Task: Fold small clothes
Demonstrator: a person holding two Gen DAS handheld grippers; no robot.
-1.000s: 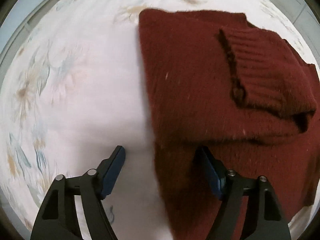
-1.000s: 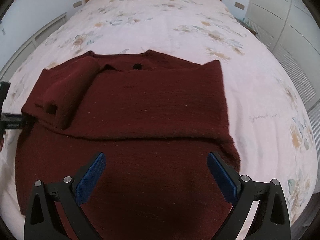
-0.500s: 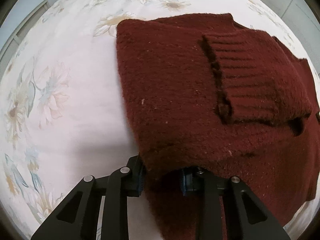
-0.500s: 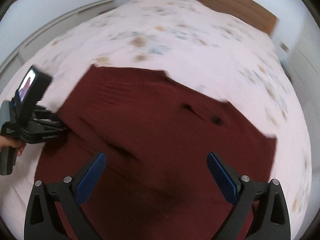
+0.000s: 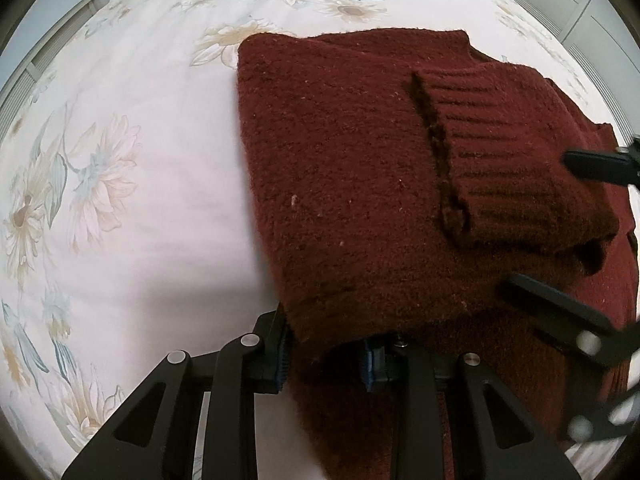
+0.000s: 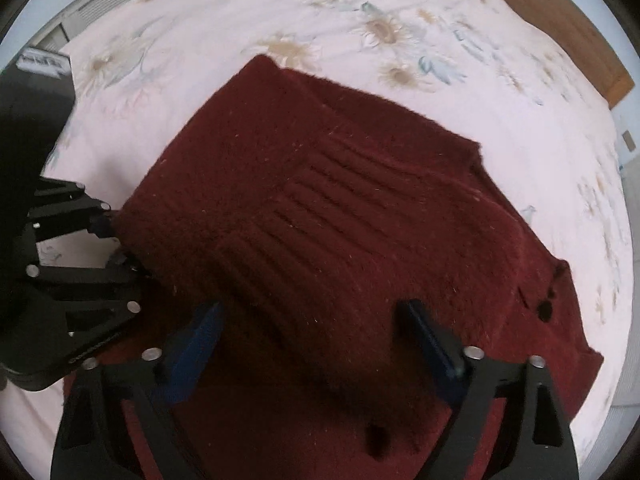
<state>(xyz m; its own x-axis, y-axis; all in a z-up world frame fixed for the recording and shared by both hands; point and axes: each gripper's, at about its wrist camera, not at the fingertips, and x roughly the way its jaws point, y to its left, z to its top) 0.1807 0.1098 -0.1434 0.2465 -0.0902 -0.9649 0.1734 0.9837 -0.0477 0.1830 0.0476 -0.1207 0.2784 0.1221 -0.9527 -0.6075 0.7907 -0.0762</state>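
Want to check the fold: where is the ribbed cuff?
In the left wrist view the ribbed cuff lies on the sweater, right of centre, near the right hand-held gripper.

A dark red knitted sweater [image 6: 340,232], partly folded with a ribbed layer on top, lies on a pale floral bedspread [image 6: 248,24]; the right gripper [image 6: 316,344] hangs over its near part with blue-padded jaws spread wide. At the left edge the left gripper [image 6: 120,240] meets the sweater's corner and seems clamped on it, though blur hides the pads; a wooden headboard [image 6: 560,20] runs along the upper right.
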